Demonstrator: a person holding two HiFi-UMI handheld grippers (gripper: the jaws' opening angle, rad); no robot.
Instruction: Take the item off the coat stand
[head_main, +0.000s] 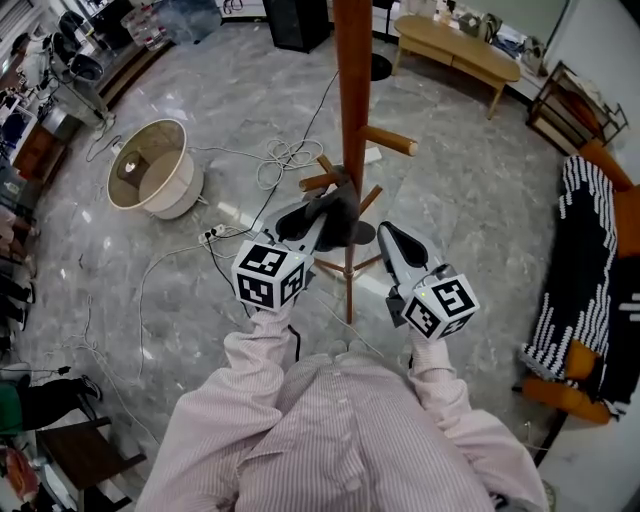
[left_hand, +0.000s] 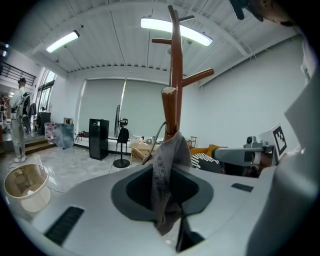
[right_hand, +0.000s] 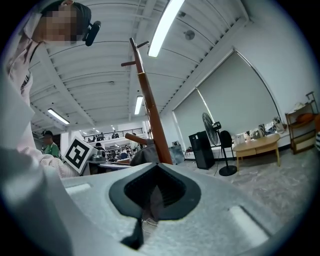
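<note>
A wooden coat stand (head_main: 352, 90) rises from the marble floor just ahead of me. A dark grey cloth item (head_main: 340, 215) hangs on one of its lower pegs (head_main: 318, 181). My left gripper (head_main: 318, 222) reaches into it from the left. In the left gripper view the grey cloth (left_hand: 167, 165) runs down between the jaws, and the left gripper (left_hand: 167, 200) is shut on it, with the stand's pole (left_hand: 175, 75) right behind. My right gripper (head_main: 388, 235) is held right of the pole, apart from the cloth. The right gripper (right_hand: 152, 197) looks shut and holds nothing; the pole (right_hand: 150, 115) stands before it.
A beige round basket (head_main: 155, 168) lies tipped on the floor at the left, with loose cables (head_main: 285, 155) and a power strip (head_main: 215, 232) near the stand's foot. A low wooden table (head_main: 460, 45) is at the back, a striped cloth (head_main: 580, 270) at the right, a dark stool (head_main: 85, 455) lower left.
</note>
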